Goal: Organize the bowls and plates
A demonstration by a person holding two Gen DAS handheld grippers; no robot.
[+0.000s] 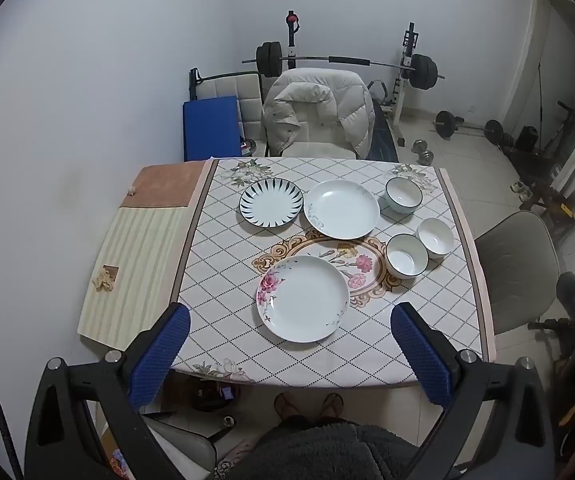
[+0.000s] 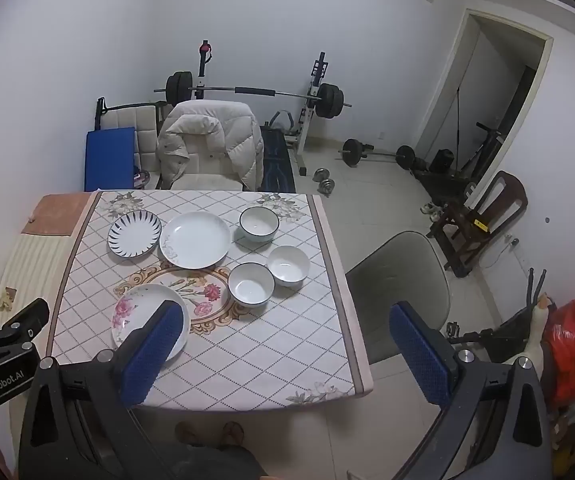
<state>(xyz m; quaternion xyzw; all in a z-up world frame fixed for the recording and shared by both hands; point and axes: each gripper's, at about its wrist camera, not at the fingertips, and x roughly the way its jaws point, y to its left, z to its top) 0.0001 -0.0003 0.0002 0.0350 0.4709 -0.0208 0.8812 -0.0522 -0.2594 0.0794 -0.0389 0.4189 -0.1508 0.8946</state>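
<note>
Three plates lie on the table [image 1: 223,332]: a pink-flowered plate [image 1: 302,298] nearest me, a plain white plate [image 1: 341,209] behind it, and a blue-striped plate [image 1: 271,202] at the far left. Three bowls stand on the right: a dark-rimmed bowl [image 1: 404,195] at the back, a white bowl [image 1: 436,237] and another dark-rimmed bowl [image 1: 406,255] side by side. My left gripper [image 1: 291,322] hangs open above the near edge, holding nothing. My right gripper [image 2: 283,318] is open and empty too, over the table's right near corner; its left finger covers part of the flowered plate [image 2: 143,312].
A chair with a puffy jacket [image 1: 315,114] stands behind the table, a grey chair [image 1: 515,272] at its right side. Weight bench and barbells [image 1: 347,60] fill the back. A striped cloth [image 1: 135,264] covers the table's left part. The person's feet [image 1: 309,404] show below the edge.
</note>
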